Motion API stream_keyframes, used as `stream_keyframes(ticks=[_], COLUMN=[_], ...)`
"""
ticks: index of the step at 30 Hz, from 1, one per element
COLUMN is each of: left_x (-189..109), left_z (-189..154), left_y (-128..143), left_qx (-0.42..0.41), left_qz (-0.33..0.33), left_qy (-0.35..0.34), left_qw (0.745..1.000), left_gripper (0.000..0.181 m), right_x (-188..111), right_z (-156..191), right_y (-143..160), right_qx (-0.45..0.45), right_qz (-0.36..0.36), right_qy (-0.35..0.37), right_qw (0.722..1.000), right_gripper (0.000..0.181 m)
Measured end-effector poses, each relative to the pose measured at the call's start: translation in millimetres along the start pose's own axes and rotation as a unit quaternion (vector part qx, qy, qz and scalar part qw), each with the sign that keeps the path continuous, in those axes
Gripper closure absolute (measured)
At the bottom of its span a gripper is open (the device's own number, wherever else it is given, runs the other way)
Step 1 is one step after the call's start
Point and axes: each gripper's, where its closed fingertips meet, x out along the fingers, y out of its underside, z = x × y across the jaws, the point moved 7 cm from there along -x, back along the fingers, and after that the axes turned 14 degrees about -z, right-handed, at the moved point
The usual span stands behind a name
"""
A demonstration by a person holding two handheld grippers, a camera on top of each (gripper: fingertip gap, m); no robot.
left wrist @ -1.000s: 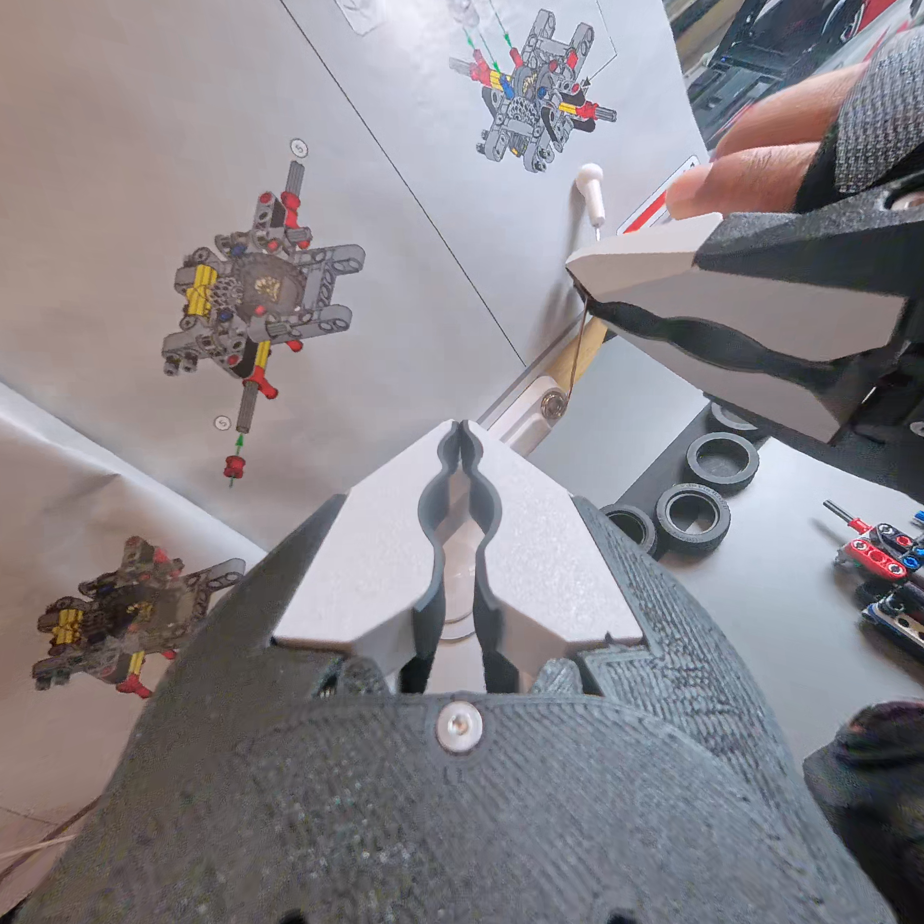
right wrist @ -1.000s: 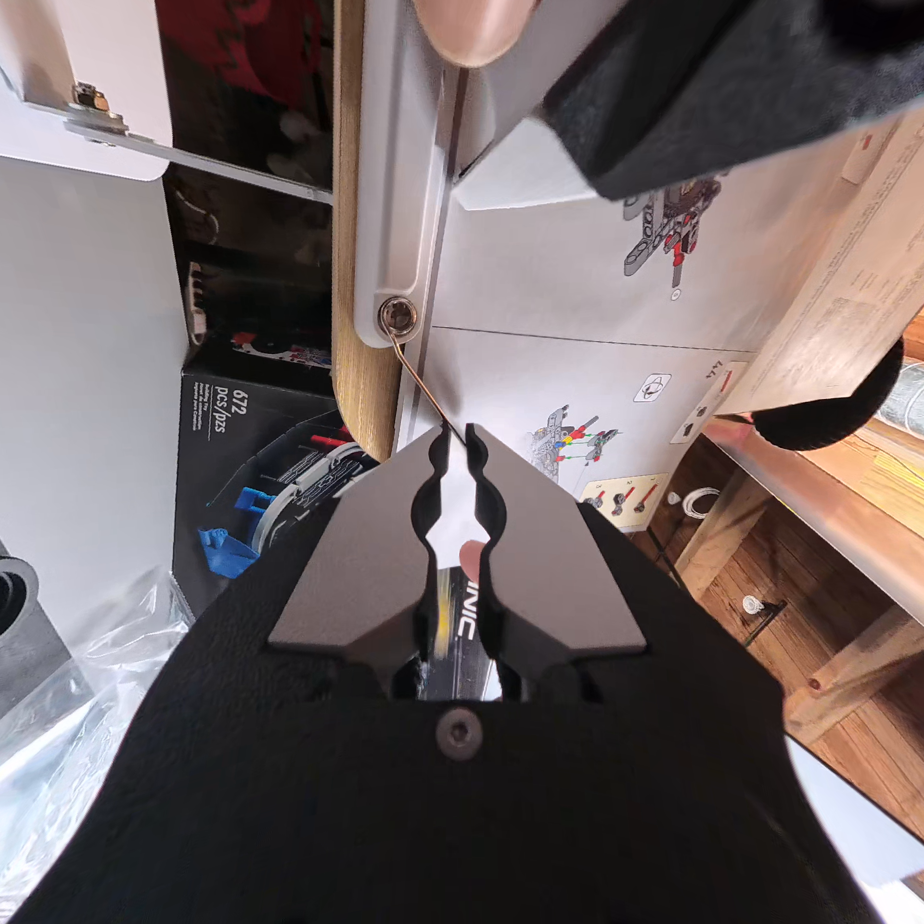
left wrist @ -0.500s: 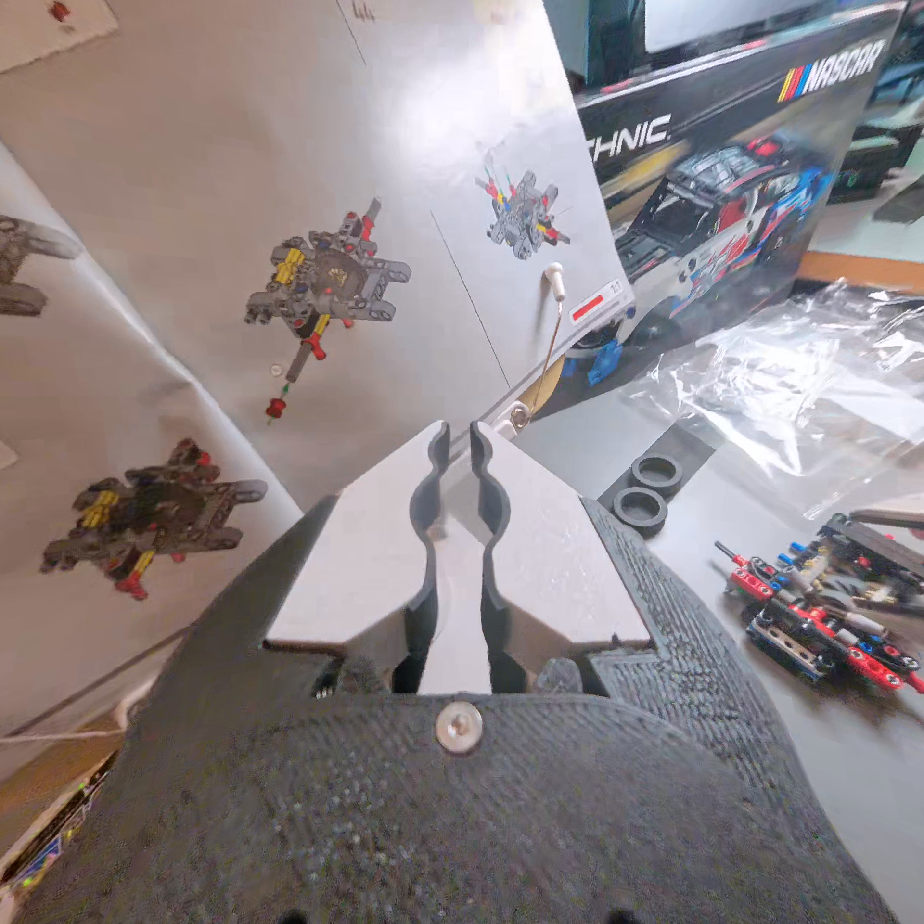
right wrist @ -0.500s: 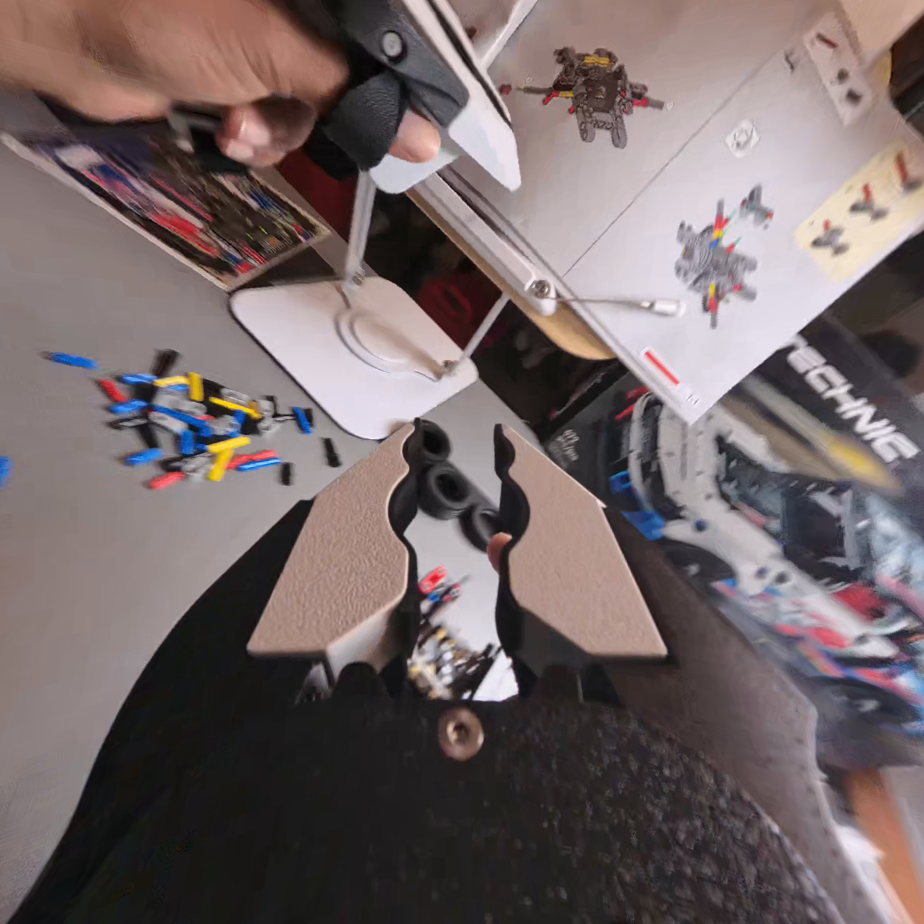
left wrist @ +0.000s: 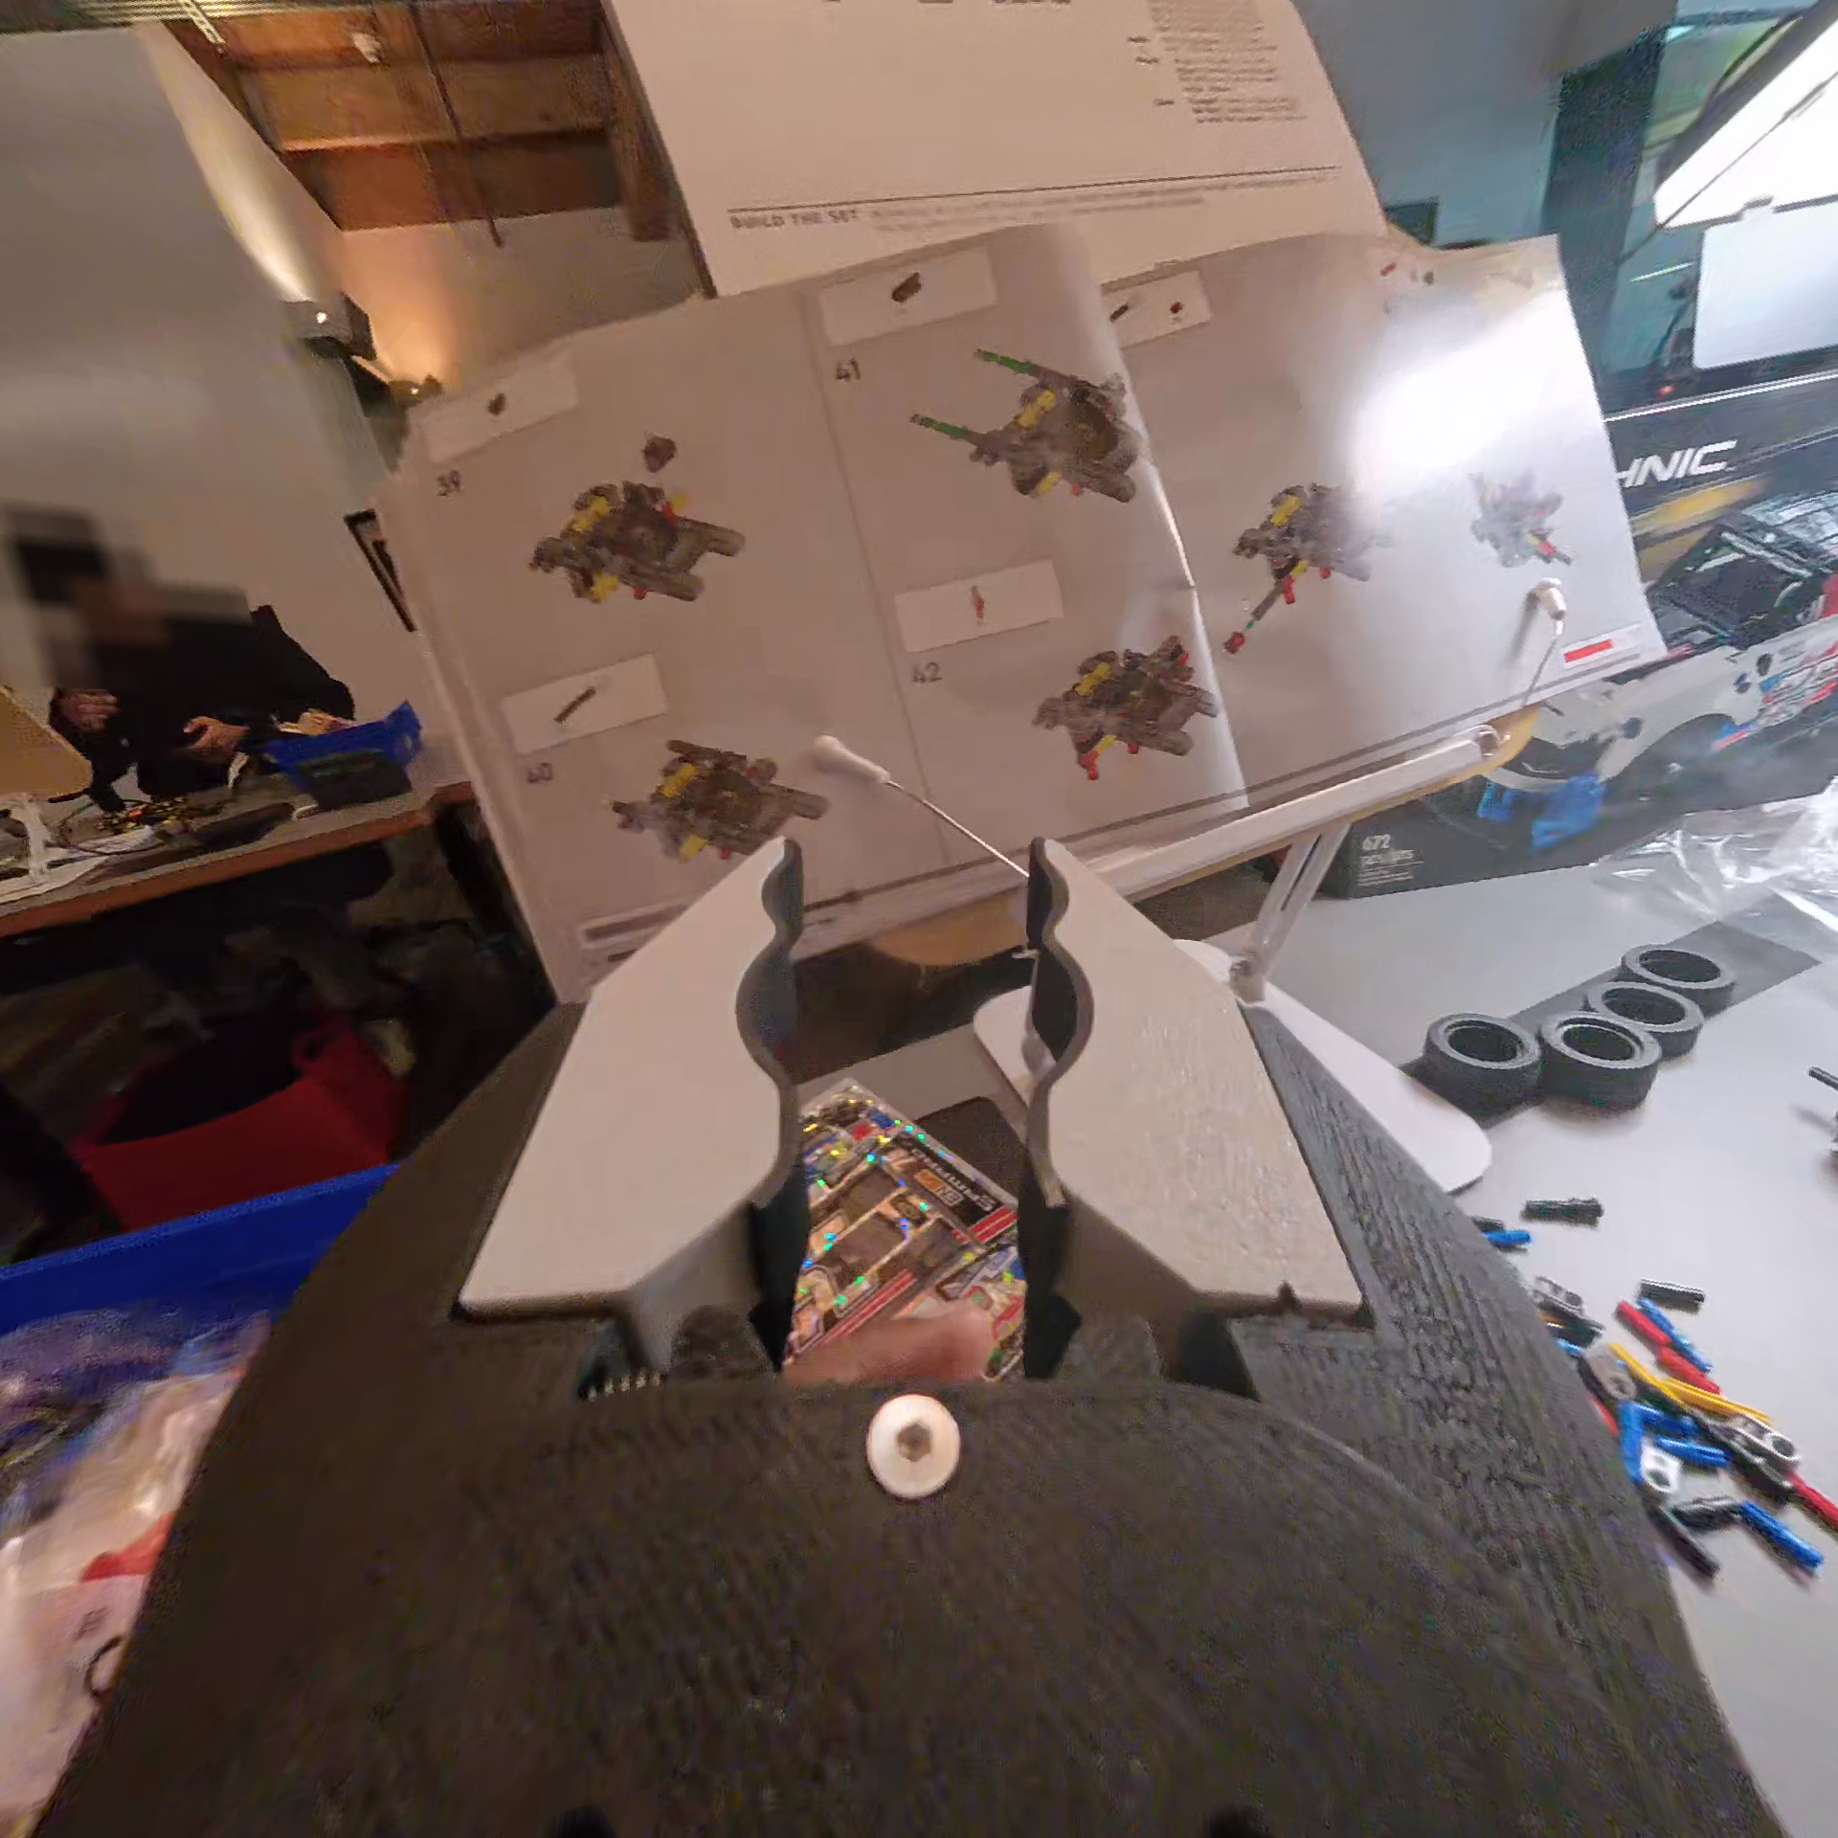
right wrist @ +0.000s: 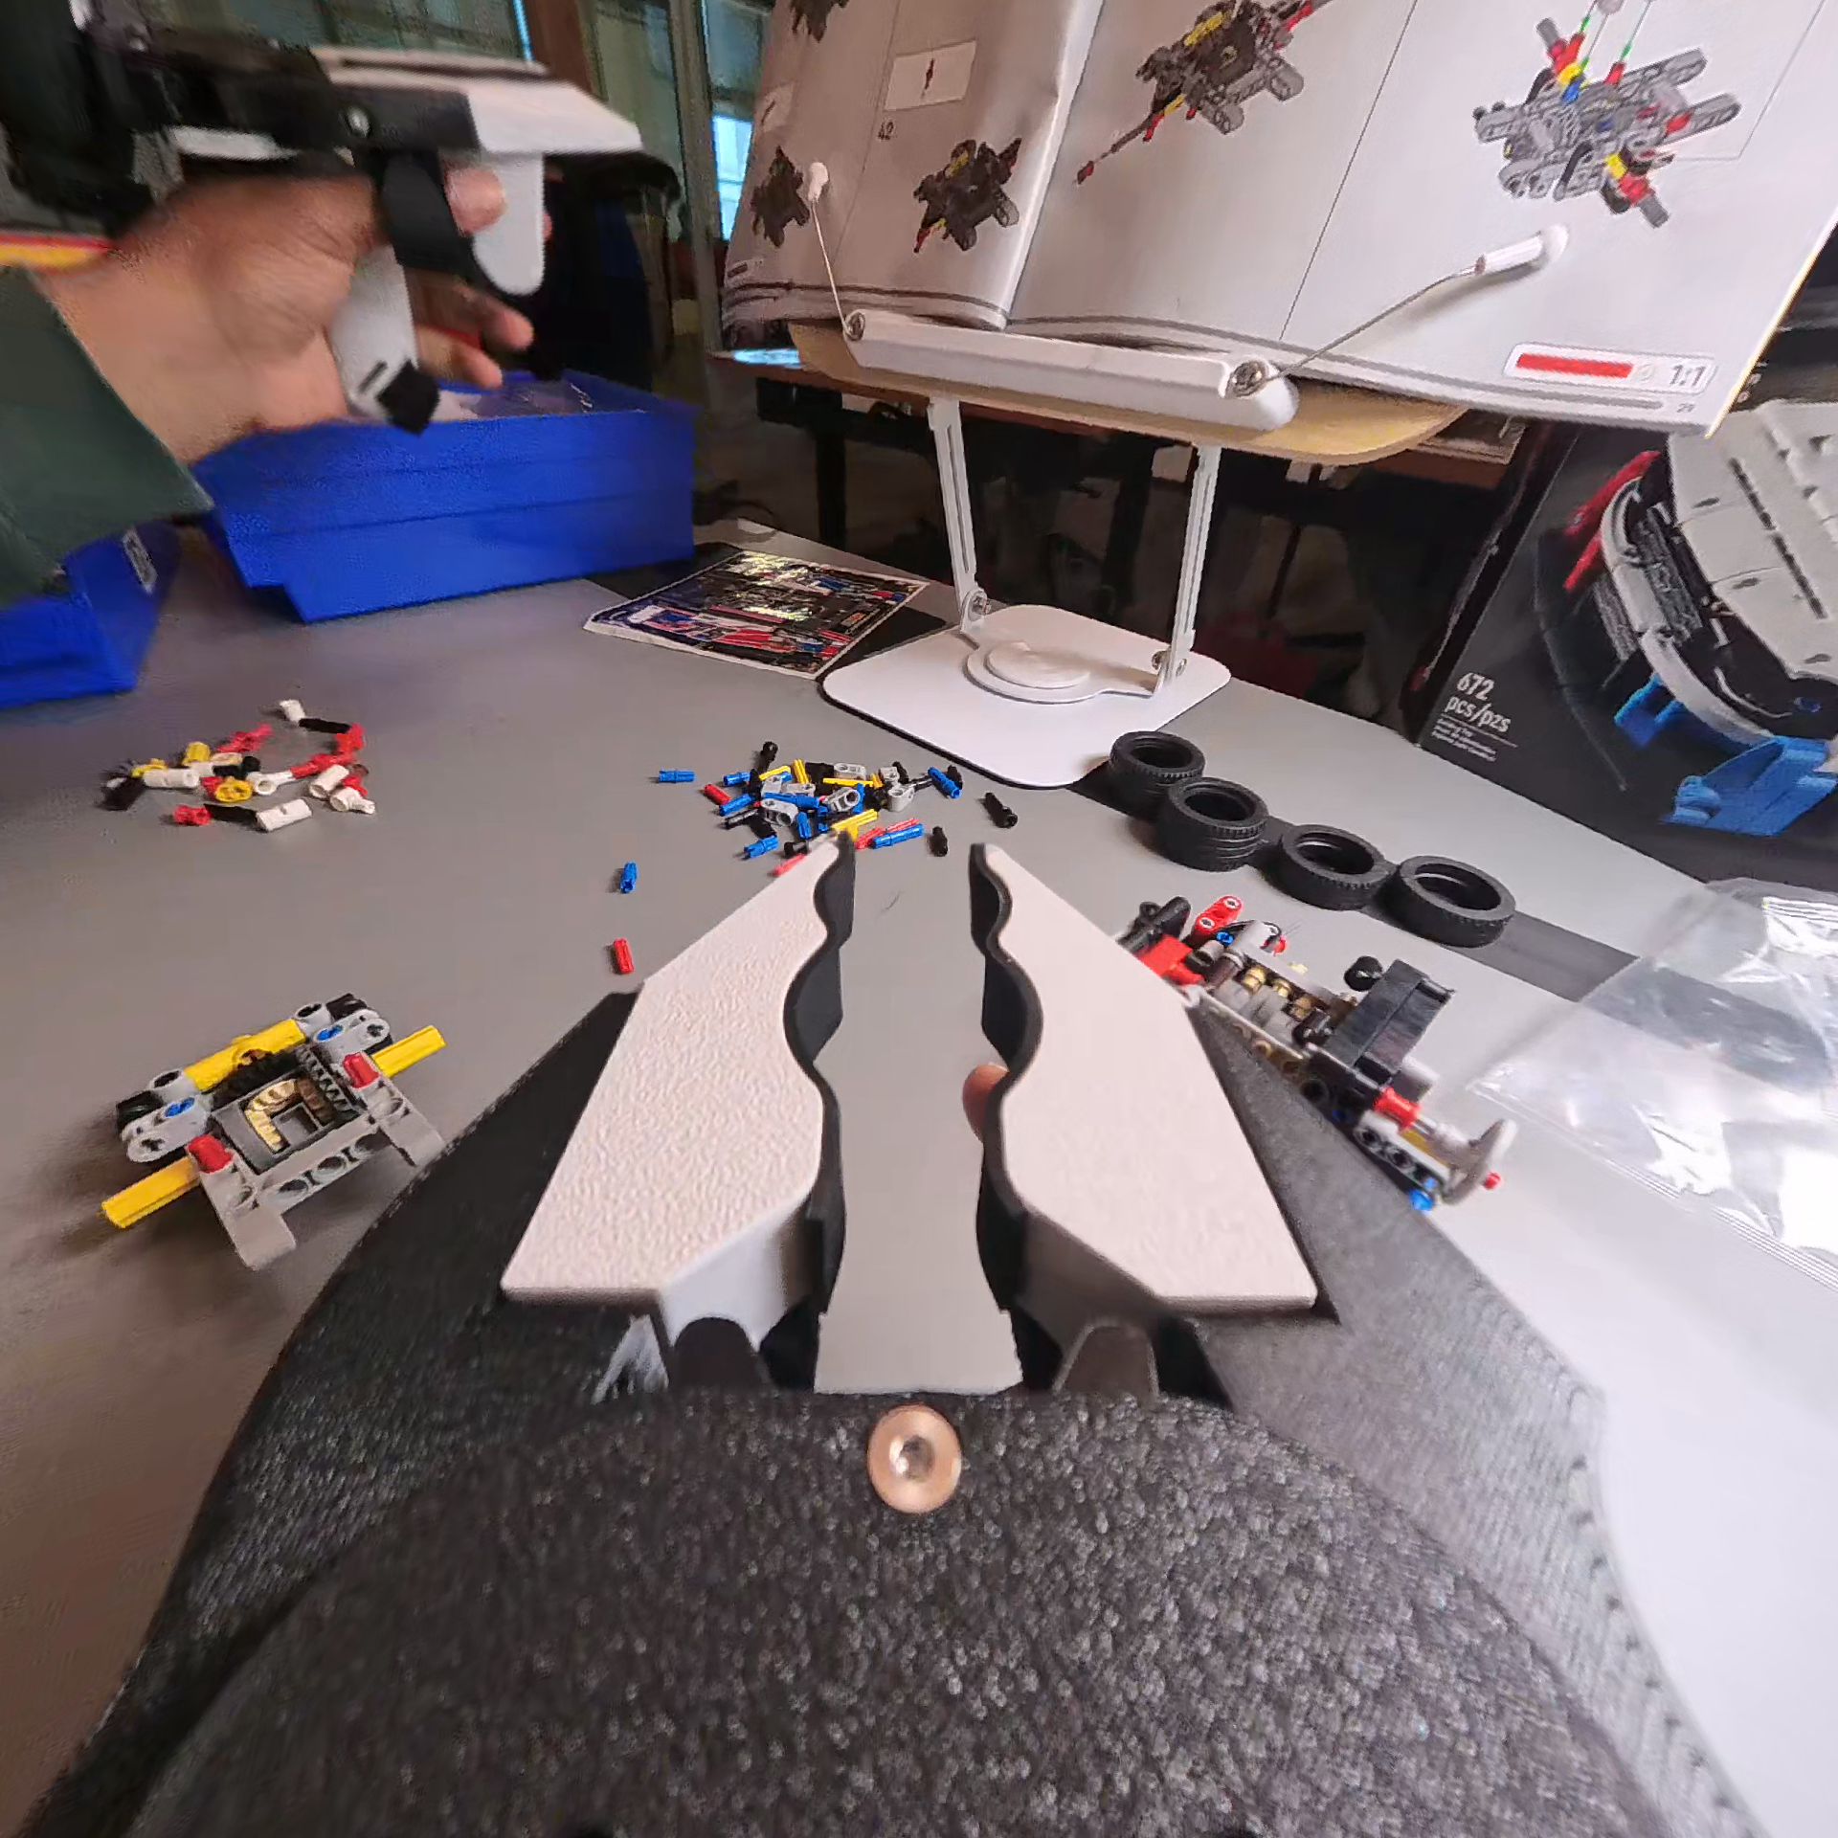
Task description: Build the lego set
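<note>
My right gripper is open and empty above the grey table. A small grey and yellow gear assembly lies to its left. A longer black and red assembly lies to its right. Loose pins lie in a pile ahead, and a second pile of small parts lies at the far left. My left gripper is open and empty, held up facing the instruction booklet on its white stand. It also shows in the right wrist view, held in a hand at top left.
Four black tyres sit in a row by the stand base. A sticker sheet lies behind the pins. Blue bins stand at the back left. The set's box and a clear plastic bag are at the right. My right fingertips sit around 35 centimeters from my left ones.
Both grippers have pulled back from the booklet stand and opened wider. The right one has swung down over the table; the left one has moved off to the left.
</note>
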Motion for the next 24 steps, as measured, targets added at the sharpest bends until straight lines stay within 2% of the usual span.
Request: stream_keyframes(ticks=[3,7,11,15,24], left_x=[13,48,88,117,145], left_z=[36,78,108,118,117], left_y=[-19,-47,-57,-44,-37], left_qx=[0.001,0.013,-0.031,-0.034,-0.024], left_qz=[0.008,0.006,0.017,0.055,0.052], left_qy=[-0.012,-0.031,-0.038,-0.032,-0.036], left_qw=[1.0,0.999,0.999,0.997,0.998], left_gripper=[0.145,0.179,0.181,0.181,0.181], right_x=[1,1,1,1,0], right_z=[4,9,11,10,4], right_y=[6,7,9,12,15], right_qx=[-0.026,-0.048,-0.063,-0.064,-0.066], right_qz=[0.008,0.008,0.008,0.009,0.005], right_qy=[-0.012,-0.024,-0.032,-0.031,-0.014], right_qw=[1.0,0.999,0.997,0.997,0.998], right_gripper=[0.162,0.166,0.169,0.171,0.174])
